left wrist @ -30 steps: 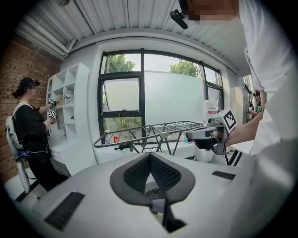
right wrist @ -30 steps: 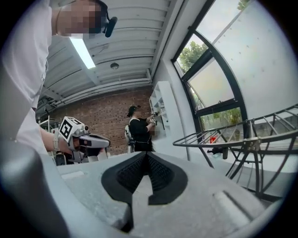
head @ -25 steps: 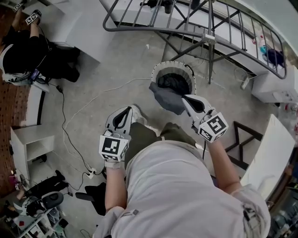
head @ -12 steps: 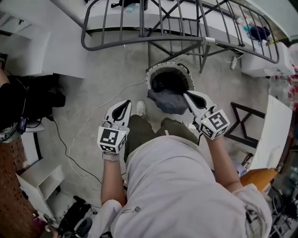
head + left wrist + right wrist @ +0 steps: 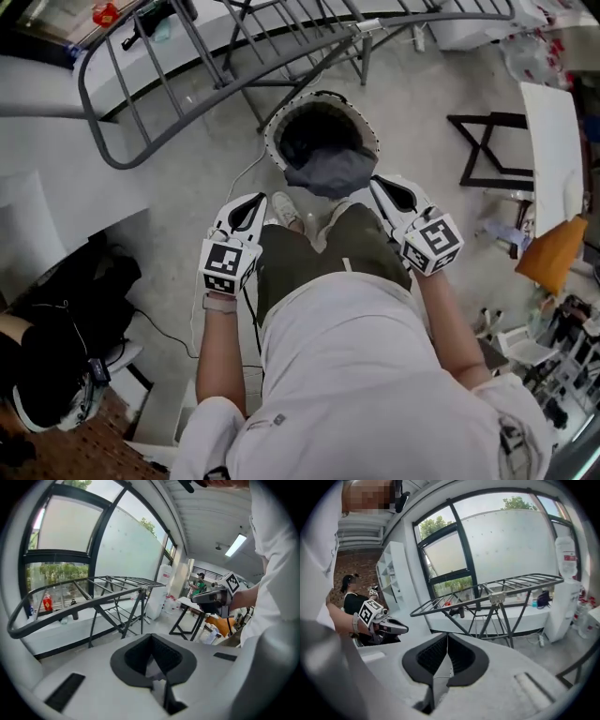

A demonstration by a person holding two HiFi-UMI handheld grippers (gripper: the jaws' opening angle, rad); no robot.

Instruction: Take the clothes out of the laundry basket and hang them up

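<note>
The round laundry basket (image 5: 277, 127) stands on the concrete floor just ahead of my feet, with dark clothes inside. A grey garment (image 5: 328, 171) droops over its near rim. The grey metal drying rack (image 5: 141, 89) rises behind the basket; it also shows as the rack (image 5: 110, 585) in the left gripper view and the rack (image 5: 506, 590) in the right one. My left gripper (image 5: 251, 208) hovers left of the basket, shut and empty. My right gripper (image 5: 379, 187) hangs by the garment's right edge, shut, with no cloth between its jaws (image 5: 446, 654).
A black folding stand (image 5: 487, 150) and a white board (image 5: 555, 131) are at the right, with an orange object (image 5: 553, 253) beside them. A white cable (image 5: 246, 173) trails across the floor. A seated person in black (image 5: 52, 356) is at the lower left.
The head view has swung, so the basket now sits closer to my feet and the rack lies further left. Both grippers keep their places beside my legs and stay shut.
</note>
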